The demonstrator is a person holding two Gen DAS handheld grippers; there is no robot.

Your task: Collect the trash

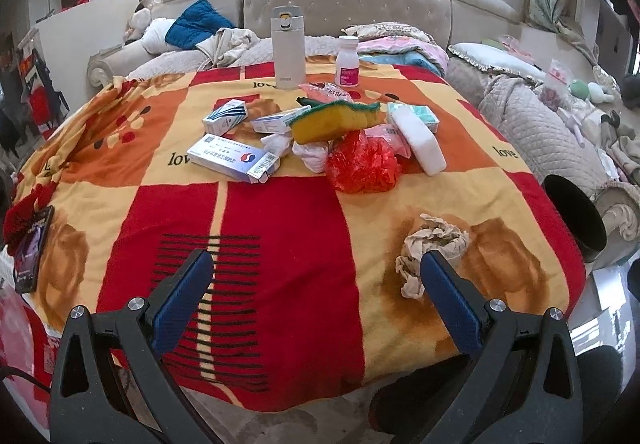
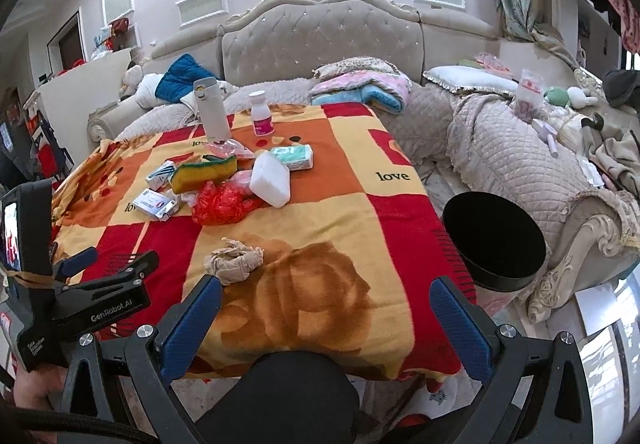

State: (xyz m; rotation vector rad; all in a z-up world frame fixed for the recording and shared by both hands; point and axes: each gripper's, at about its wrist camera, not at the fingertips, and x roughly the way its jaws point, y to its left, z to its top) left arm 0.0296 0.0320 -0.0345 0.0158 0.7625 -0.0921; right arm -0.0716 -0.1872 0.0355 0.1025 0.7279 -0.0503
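Observation:
A crumpled beige paper wad [image 1: 434,244] [image 2: 234,258] lies on the red and yellow blanket [image 1: 280,244] near its front edge. My left gripper [image 1: 315,255] is open and empty, and its right fingertip sits just in front of the wad. My right gripper [image 2: 325,283] is also open and empty, with the wad just beyond its left finger. Farther back lie a crumpled red plastic bag [image 1: 362,163] [image 2: 218,203] and white tissue wads [image 1: 312,155]. A black bin [image 1: 576,217] [image 2: 494,240] stands open-topped off the blanket's right edge.
Mid-blanket lie several medicine boxes [image 1: 232,155], a yellow-green sponge [image 1: 332,119], a white foam block [image 1: 420,139] and a tissue pack [image 2: 294,157]. A thermos [image 1: 286,47] and a pill bottle [image 1: 347,61] stand behind. A phone [image 1: 32,248] rests at the left edge.

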